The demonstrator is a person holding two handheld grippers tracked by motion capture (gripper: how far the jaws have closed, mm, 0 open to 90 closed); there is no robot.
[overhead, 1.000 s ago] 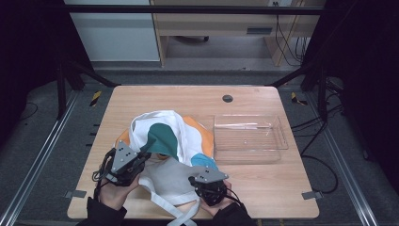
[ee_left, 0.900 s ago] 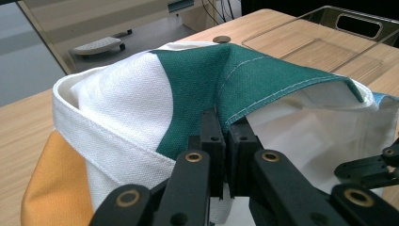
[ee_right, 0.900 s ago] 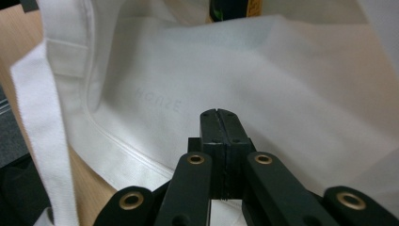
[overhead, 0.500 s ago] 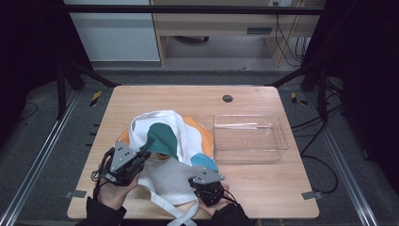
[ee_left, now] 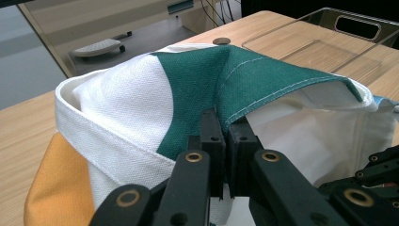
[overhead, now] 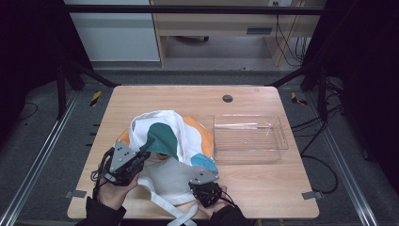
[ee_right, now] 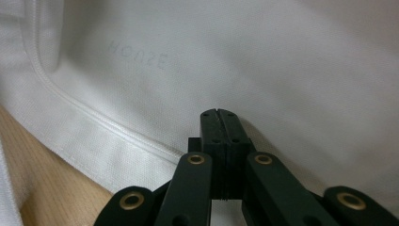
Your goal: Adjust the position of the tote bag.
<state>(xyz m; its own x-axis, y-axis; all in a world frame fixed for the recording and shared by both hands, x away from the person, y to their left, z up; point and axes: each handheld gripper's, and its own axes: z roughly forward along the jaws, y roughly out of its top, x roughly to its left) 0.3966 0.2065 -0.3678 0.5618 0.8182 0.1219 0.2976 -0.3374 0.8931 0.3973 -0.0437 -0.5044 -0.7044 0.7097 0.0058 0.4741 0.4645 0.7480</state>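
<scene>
A cloth bag [overhead: 164, 136], white with green, orange and blue patches, lies crumpled on the wooden table [overhead: 263, 188] left of centre. My left gripper [overhead: 141, 157] is at its near-left side. In the left gripper view that gripper [ee_left: 226, 127] is shut on the green hem of the bag [ee_left: 197, 89], holding the edge raised. My right gripper [overhead: 200, 184] rests at the bag's near-right side. In the right gripper view its jaws [ee_right: 219, 115] are pressed together over white fabric [ee_right: 263, 56] bearing faint mirrored lettering, with no cloth between them.
A clear plastic tray [overhead: 282, 136] stands empty just right of the bag, and its rim [ee_left: 357, 28] shows in the left gripper view. White straps [overhead: 174, 209] trail to the table's near edge. A small round hole [overhead: 227, 98] sits at the back of the table.
My right gripper has drawn back a little toward the near edge of the table. The left gripper keeps its hold on the green hem, hardly moved.
</scene>
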